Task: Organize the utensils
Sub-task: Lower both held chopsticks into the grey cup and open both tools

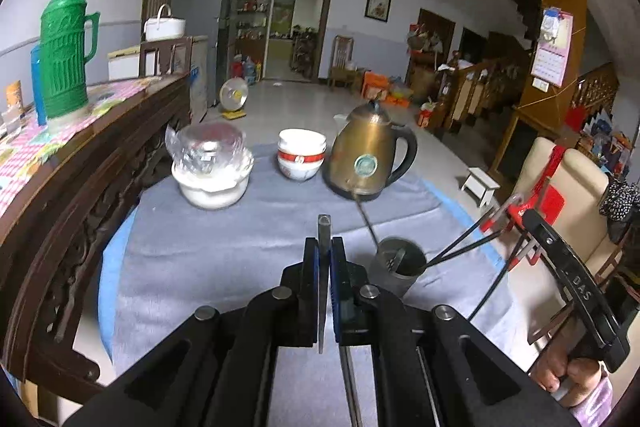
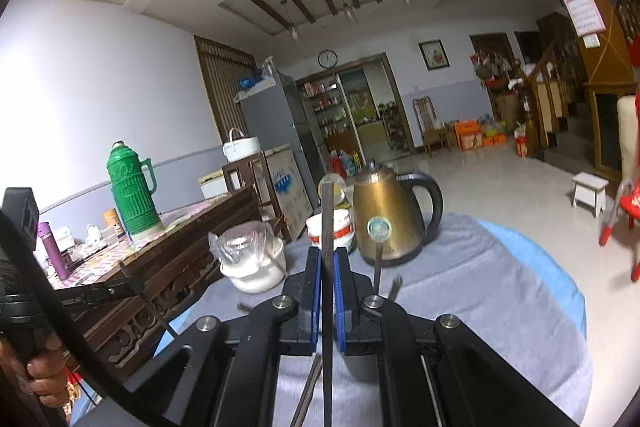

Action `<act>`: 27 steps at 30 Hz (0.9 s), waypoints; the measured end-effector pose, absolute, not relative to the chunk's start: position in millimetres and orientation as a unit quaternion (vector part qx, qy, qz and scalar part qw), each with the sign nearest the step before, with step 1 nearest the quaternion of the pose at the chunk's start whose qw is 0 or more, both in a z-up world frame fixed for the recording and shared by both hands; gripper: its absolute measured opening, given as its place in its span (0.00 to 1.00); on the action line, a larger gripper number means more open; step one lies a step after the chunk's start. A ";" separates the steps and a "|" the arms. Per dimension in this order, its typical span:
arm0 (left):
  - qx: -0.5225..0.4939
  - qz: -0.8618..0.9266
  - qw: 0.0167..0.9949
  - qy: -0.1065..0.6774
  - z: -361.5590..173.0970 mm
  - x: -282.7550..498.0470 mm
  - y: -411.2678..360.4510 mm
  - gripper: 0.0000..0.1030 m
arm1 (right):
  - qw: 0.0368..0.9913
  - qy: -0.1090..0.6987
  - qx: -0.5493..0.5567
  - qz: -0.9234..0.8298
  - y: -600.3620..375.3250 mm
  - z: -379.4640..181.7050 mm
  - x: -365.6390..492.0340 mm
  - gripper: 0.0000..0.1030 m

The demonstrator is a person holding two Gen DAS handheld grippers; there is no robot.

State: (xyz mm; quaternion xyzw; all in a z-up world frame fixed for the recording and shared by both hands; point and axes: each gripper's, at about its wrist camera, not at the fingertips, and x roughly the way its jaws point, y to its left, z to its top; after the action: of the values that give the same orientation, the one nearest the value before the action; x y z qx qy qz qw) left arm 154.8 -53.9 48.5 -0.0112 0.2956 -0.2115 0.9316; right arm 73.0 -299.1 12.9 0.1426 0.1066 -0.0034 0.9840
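My left gripper [image 1: 325,255] is shut on a thin flat metal utensil [image 1: 323,227] seen edge-on, which rises above the fingertips. Just right of it a dark cup [image 1: 400,265] stands on the grey cloth, with a long metal handle [image 1: 366,219] and a fork leaning in it. My right gripper [image 2: 327,259] is shut on dark chopsticks [image 2: 328,211]. In the left wrist view those chopsticks [image 1: 460,247] reach from the right gripper [image 1: 528,223] to the cup's rim. In the right wrist view the cup is mostly hidden behind the fingers, and only two handles [image 2: 378,263] show.
On the round table with its grey cloth [image 1: 224,251] stand a brass kettle [image 1: 370,159], stacked bowls [image 1: 301,155] and a plastic-wrapped white pot [image 1: 212,167]. A carved wooden sideboard [image 1: 80,187] with a green thermos [image 1: 66,55] lies left. A chair [image 1: 568,187] stands right.
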 end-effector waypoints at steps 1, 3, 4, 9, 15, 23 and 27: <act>-0.013 -0.216 0.932 0.290 53.1 155.7 -54.6 0.05 | 0.985 0.102 0.139 -0.004 -299.0 16.2 74.3 0.06; -0.016 -0.224 0.933 0.281 61.3 158.2 -57.4 0.05 | 0.988 0.089 0.128 -0.007 -298.8 24.2 80.2 0.06; -0.016 -0.227 0.934 0.275 66.7 160.5 -59.6 0.05 | 0.989 0.085 0.124 -0.009 -298.6 27.6 83.6 0.06; -0.015 -0.238 0.941 0.240 91.8 170.5 -71.1 0.05 | 0.992 0.059 0.113 -0.023 -299.9 43.2 102.3 0.06; -0.024 -0.265 0.941 0.207 115.6 188.3 -90.1 0.05 | 0.995 0.021 0.085 -0.057 -296.6 55.8 122.9 0.06; -0.035 -0.294 0.937 0.187 108.8 210.4 -125.3 0.05 | 0.992 0.006 0.072 -0.105 -294.2 44.2 154.4 0.06; -0.034 -0.298 0.932 0.202 89.3 222.7 -138.9 0.05 | 0.989 0.031 0.094 -0.111 -298.5 27.8 165.4 0.06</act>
State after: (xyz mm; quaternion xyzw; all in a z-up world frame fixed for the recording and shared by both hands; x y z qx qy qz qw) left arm 222.7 -138.9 89.3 -0.0342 0.2015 -0.2981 0.9324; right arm 165.4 -298.5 27.8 0.0944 0.0307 -0.1114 0.9888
